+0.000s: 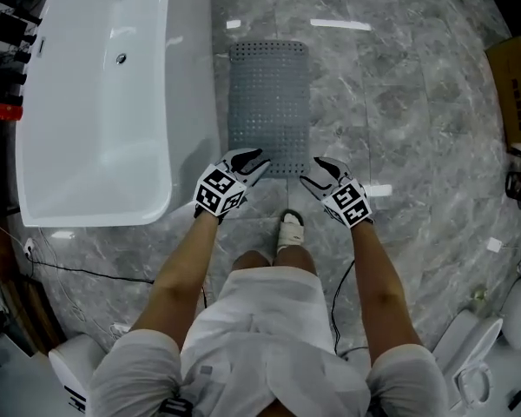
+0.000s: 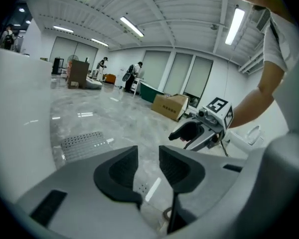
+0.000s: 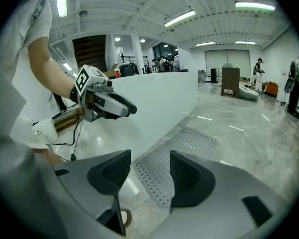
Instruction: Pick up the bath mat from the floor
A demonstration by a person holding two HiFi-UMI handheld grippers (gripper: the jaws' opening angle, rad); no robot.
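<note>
Jaws, left: the left gripper [image 2: 148, 166] has its dark pads a narrow gap apart, with only bare floor showing in the gap; it holds nothing.
Jaws, right: the right gripper [image 3: 149, 176] has its pads clearly wider apart, also with nothing held; a near corner of the bath mat [image 1: 267, 102] shows through the gap, lying beyond the pads and not pressed by them.
Mat and jaws: in the head view both grippers point at the mat's end farthest from the bathtub's drain, the left at the corner nearer the bathtub [image 1: 195, 102], the right at the corner away from it. In the left gripper view the mat lies off to the left of the pads, not between them. I cannot tell whether either tip touches it.
Mat: grey, perforated, flat on the floor, its long edge just beside the bathtub's long wall.
Surface: grey marbled floor [image 1: 417, 102], glossy, with streaks of reflected light.
Room: white freestanding bathtub; a cardboard box [image 1: 514, 85] well apart from the bathtub, past the mat; a thin black cable [image 1: 87, 272] on the floor by the bathtub's rounded end; strip lights [image 2: 132, 26] on a white ribbed ceiling.
</note>
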